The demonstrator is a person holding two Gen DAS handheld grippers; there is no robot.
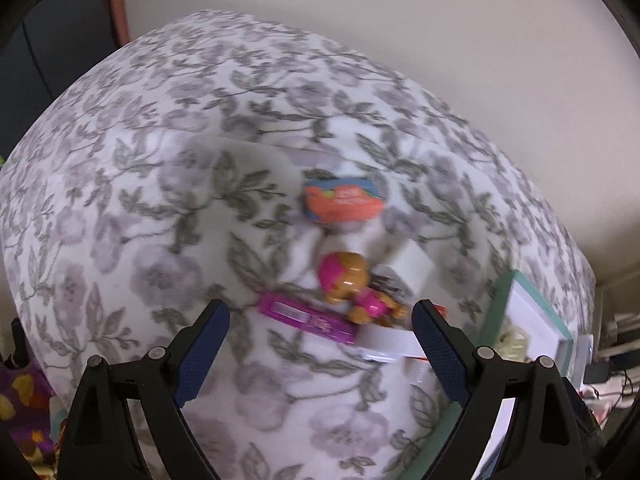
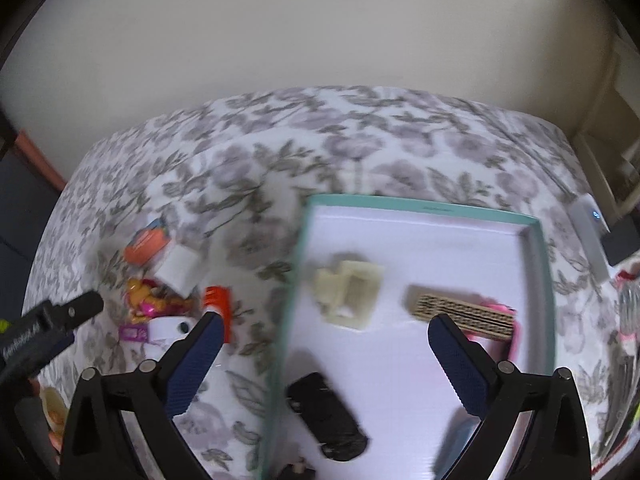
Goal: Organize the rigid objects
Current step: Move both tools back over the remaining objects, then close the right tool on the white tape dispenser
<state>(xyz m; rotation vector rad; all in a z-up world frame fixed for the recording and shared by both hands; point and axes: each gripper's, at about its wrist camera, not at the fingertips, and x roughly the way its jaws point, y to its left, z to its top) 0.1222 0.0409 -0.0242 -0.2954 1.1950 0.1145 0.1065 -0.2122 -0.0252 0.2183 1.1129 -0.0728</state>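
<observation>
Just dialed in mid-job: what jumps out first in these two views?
The teal-rimmed white tray on the flowered bedspread, already holding a cream block, a patterned bar and a black case. Left of it lies a bright clutter: a pink-and-tan toy figure, a magenta box and an orange packet. Both tools, left and right, hang open and empty.

Each camera sits on a gripper and looks down along its fingers. The left one sees the toy pile [image 1: 352,292] close up. The right one sees the tray [image 2: 536,280]. Both see the flowery cloth [image 1: 160,200].
</observation>
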